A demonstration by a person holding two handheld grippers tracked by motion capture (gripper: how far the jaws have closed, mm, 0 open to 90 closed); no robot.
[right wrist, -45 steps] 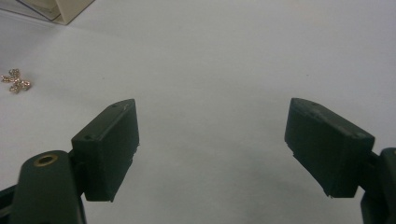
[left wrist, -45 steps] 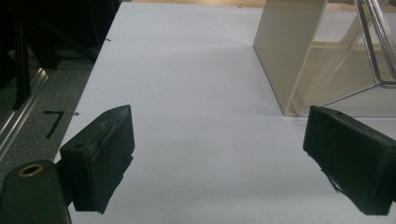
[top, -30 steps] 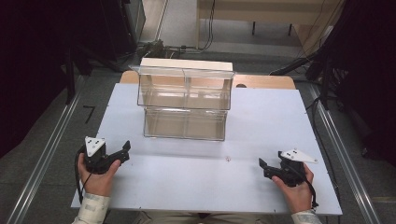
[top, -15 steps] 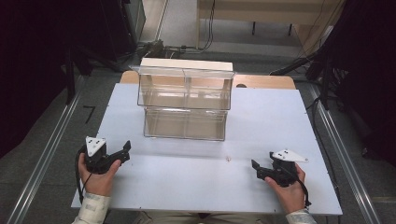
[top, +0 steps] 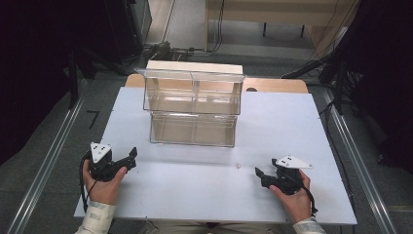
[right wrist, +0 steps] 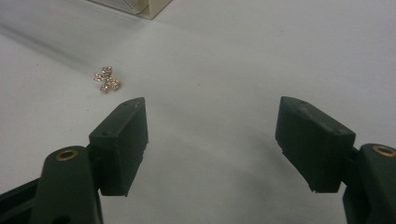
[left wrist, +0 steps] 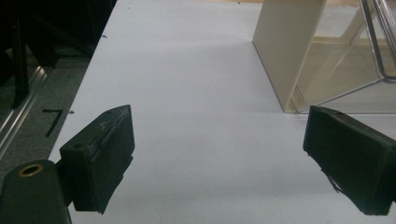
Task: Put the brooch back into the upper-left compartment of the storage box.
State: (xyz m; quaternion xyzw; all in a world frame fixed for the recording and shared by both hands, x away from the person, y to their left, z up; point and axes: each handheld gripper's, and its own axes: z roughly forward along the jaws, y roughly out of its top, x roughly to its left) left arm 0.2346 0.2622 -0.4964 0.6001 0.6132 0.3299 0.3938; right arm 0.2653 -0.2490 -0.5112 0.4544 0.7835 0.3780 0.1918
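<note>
A tiny gold piece set with sparkling stones (right wrist: pixel 107 80) lies on the white table (top: pixel 204 195), just past the left jaw of my right gripper (right wrist: pixel 212 144). From above, the piece (top: pixel 237 166) is a speck slightly left of and beyond the right gripper (top: pixel 259 174), which stands open with nothing between its jaws. My left gripper (top: pixel 130 159) rests at the table's front left, also open and holding nothing. Seen from the left gripper (left wrist: pixel 219 154), bare table lies between the jaws.
A clear two-tier organizer (top: pixel 192 105) with cream side walls (left wrist: pixel 289 46) stands at the table's middle back. A wooden table edge (top: pixel 277 85) shows behind it. Metal rails (top: pixel 358 165) run along the floor on both sides.
My right gripper has slid left and slightly nearer, closing in on the small sparkling piece. The left gripper has stayed nearly still.
</note>
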